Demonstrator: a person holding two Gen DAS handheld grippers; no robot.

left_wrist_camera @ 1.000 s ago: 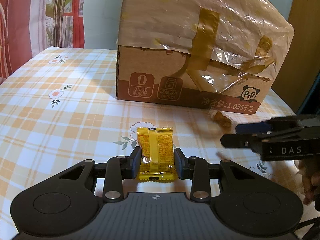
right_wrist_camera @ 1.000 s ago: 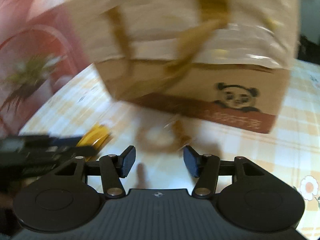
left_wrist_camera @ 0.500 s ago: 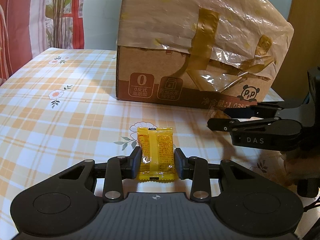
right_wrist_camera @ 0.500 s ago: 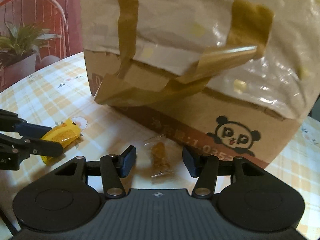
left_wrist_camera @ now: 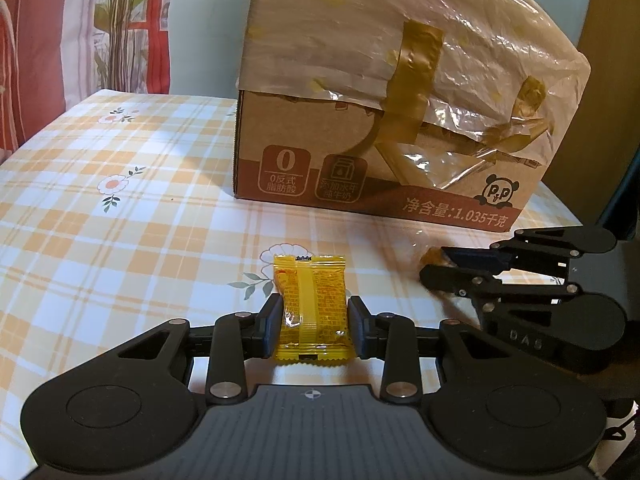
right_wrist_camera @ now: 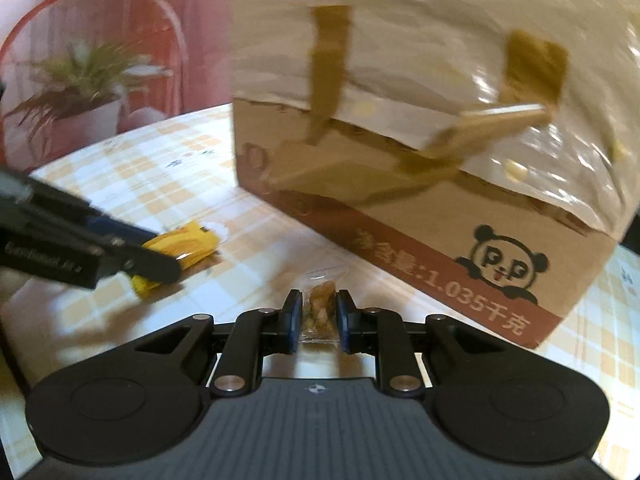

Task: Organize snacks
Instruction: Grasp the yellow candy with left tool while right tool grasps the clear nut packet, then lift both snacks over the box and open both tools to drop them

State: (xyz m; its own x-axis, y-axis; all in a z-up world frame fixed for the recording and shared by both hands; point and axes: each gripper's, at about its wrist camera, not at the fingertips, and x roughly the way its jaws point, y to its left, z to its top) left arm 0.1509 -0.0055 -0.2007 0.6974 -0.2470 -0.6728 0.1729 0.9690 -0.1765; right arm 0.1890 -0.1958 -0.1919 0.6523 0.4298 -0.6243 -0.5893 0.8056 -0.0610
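My left gripper (left_wrist_camera: pixel 314 322) is shut on a yellow snack packet (left_wrist_camera: pixel 310 304), held upright just above the checked tablecloth (left_wrist_camera: pixel 120 240). In the right wrist view my right gripper (right_wrist_camera: pixel 318 316) is shut on a small clear-wrapped brown snack (right_wrist_camera: pixel 320 308) close to the table. That same right gripper (left_wrist_camera: pixel 434 266) shows at the right of the left wrist view, its tips pinching the brown snack (left_wrist_camera: pixel 432 257). The left gripper (right_wrist_camera: pixel 160 258) with the yellow packet (right_wrist_camera: pixel 180 246) appears at the left of the right wrist view.
A large cardboard box (left_wrist_camera: pixel 380 184) with a panda print (right_wrist_camera: pixel 504 260), draped in crumpled plastic and brown tape, stands behind both snacks. A potted plant (right_wrist_camera: pixel 80 88) and red furniture sit beyond the table's far left. The table edge runs behind the box.
My right gripper moved in over the brown snack, rolled, and went from open to shut on it. The left gripper and its yellow packet stayed still.
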